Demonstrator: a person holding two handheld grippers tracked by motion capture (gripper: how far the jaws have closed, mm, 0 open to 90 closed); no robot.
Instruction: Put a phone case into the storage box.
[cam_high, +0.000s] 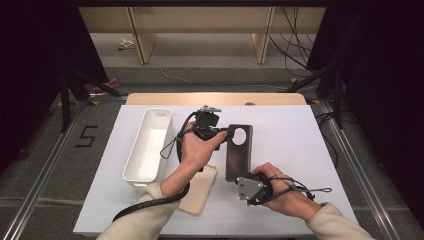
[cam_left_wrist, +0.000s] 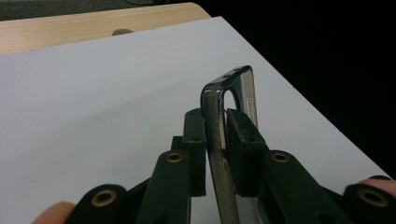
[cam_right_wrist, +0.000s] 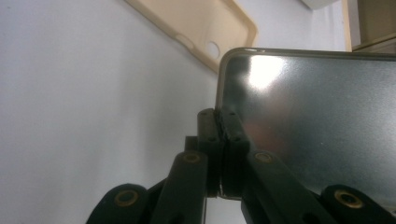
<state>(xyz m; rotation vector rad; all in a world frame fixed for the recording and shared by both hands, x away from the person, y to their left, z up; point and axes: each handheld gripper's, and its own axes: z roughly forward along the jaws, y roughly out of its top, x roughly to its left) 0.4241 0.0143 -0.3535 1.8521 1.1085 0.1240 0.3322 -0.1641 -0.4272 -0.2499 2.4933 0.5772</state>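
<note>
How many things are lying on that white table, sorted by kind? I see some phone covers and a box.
Phone cases: 2, a dark case gripped at both ends by the left gripper and the right gripper, and a beige case lying flat.
White bins: 1, the bin.
Total: 3

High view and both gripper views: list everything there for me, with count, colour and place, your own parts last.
dark glossy phone case with round camera hole: 1, grey-black, table centre, gripped at both ends
beige soft phone case: 1, beige, flat on the table, left of the dark one
white plastic bin: 1, white, table left
white table top: 1, white
left gripper: 1, black, jaws around the dark case's camera end
right gripper: 1, black, shut on the case's near end
</note>
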